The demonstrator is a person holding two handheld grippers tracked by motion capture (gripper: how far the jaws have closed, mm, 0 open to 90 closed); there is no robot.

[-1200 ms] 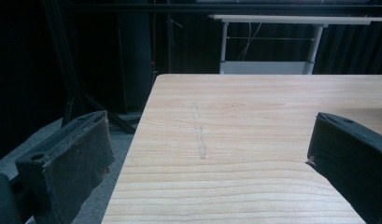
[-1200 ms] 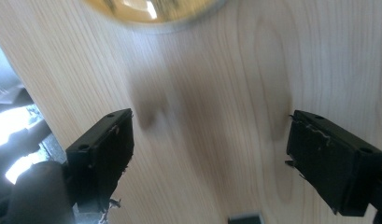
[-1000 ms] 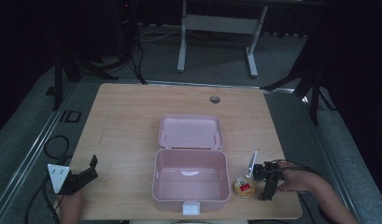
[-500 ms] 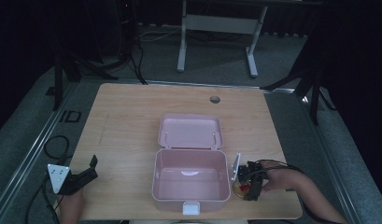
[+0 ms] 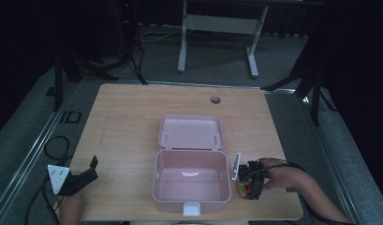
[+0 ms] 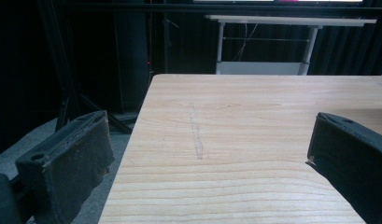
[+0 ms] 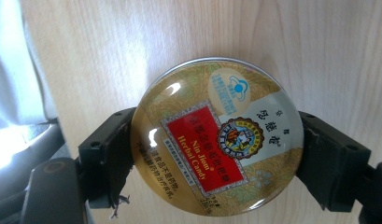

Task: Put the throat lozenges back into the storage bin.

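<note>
Two jaws of my right gripper [image 7: 216,154] clamp the herbal candy tin [image 7: 216,135]; lift level, clear the pink box [image 5: 191,180] rim; left gripper [image 6: 212,163] gapes, idle.

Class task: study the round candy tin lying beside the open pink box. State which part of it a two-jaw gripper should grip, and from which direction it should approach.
Grip the candy tin across its widest part, jaws on opposite sides of the rim, coming from above. It lies flat on the table, lid up, so the curved side wall offers two facing contact spots. The right hand-held gripper already straddles it this way.

Candy tin [image 5: 246,188] right of open box [image 5: 191,183]
</note>
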